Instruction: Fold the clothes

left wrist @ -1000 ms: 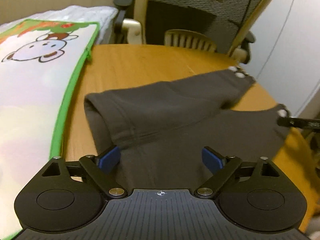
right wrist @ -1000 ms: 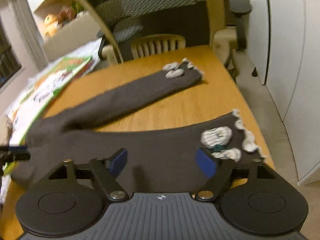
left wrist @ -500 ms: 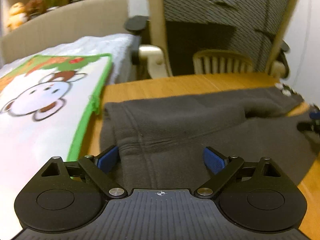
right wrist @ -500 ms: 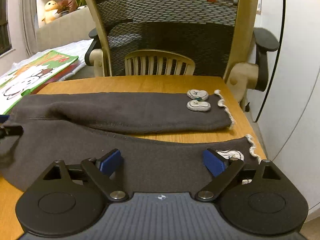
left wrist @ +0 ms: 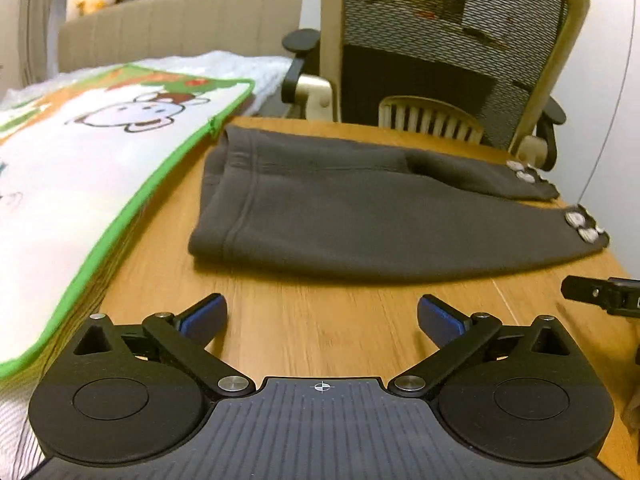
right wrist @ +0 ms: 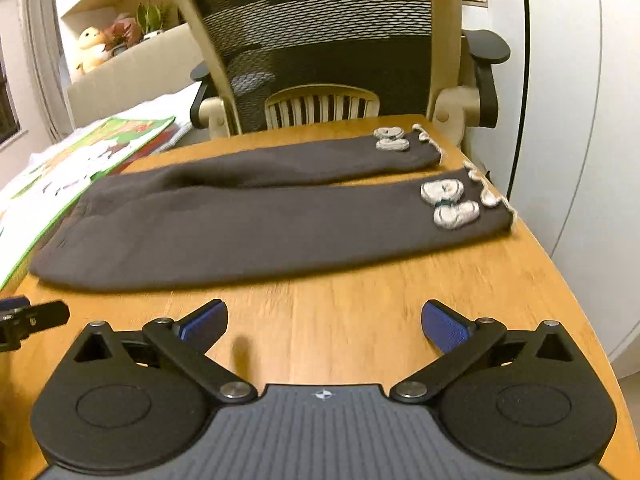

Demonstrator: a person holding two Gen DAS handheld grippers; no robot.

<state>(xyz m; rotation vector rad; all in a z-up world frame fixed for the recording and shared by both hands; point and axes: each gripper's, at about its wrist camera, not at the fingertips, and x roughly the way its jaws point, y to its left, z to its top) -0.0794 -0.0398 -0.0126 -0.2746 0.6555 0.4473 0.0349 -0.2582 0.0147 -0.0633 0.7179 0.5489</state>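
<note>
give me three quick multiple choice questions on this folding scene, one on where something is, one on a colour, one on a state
1. Where does the dark trousers' waist end lie?
A. next to the green-edged cartoon mat
B. over the mesh chair
C. off the table's right edge

2. What colour are the pads on the left gripper?
A. red
B. blue
C. white

3. What state is the right gripper in?
A. shut on a trouser cuff
B. shut on nothing
C. open, holding nothing

Answers:
1. A, the waistband sits beside the mat's green border in the left wrist view.
2. B, both pads show blue at the fingertips.
3. C, its fingers are spread over bare table, short of the fabric.
</note>
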